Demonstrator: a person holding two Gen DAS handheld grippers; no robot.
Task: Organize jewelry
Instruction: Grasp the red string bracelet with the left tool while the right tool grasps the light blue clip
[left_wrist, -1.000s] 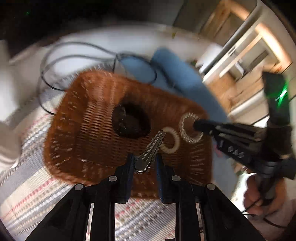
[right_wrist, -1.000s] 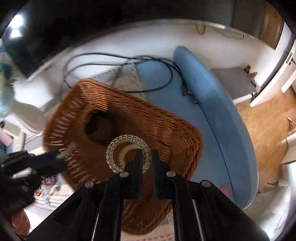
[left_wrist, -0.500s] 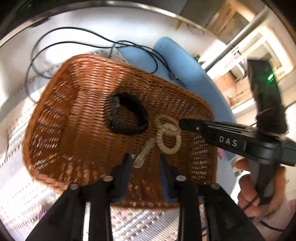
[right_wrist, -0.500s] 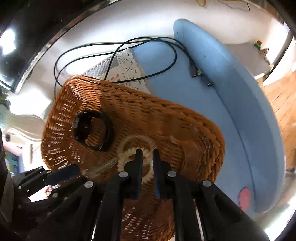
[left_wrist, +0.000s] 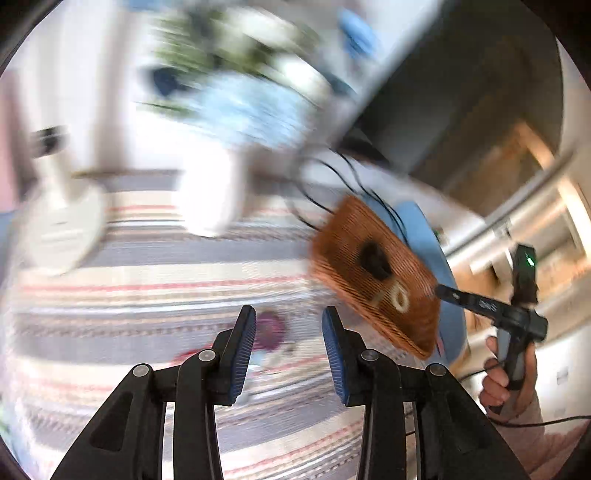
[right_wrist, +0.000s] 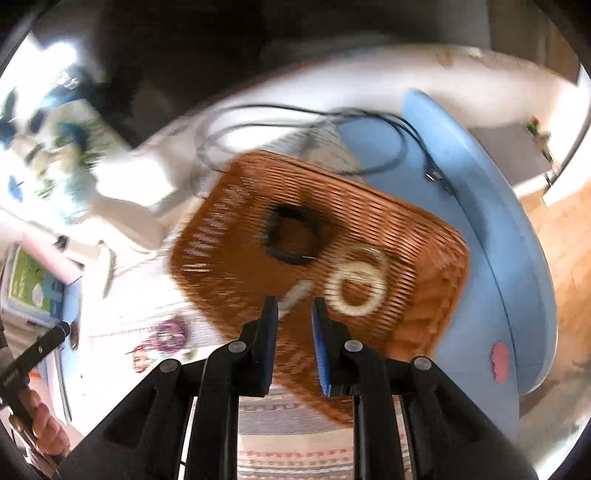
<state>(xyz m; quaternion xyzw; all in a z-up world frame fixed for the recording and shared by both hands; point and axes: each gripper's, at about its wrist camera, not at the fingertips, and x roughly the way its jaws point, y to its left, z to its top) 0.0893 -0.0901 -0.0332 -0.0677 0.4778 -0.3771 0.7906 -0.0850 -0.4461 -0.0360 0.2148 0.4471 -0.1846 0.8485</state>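
A brown wicker basket (right_wrist: 236, 229) (left_wrist: 340, 240) holds a black band (right_wrist: 291, 236), two pale coil rings (right_wrist: 356, 291) and a silver hair clip (right_wrist: 295, 295). My right gripper (right_wrist: 291, 310) is open and empty, just above the basket's near edge. My left gripper (left_wrist: 288, 325) is open and empty, swung left of the basket over the striped cloth (left_wrist: 147, 288). A purple ring (right_wrist: 170, 334) (left_wrist: 271, 328) and a red piece (right_wrist: 142, 356) lie on the cloth. Both views are blurred by motion.
A blue cushion (right_wrist: 480, 192) lies behind and right of the basket with black cables (right_wrist: 295, 110) on it. White objects (left_wrist: 210, 199) stand on the cloth at the left. A wooden floor (right_wrist: 565, 236) shows at the right.
The left gripper let go of the hair clip into the basket, opened wide and swung left. The right gripper released the clear coil ring into the basket, opened and pulled back.
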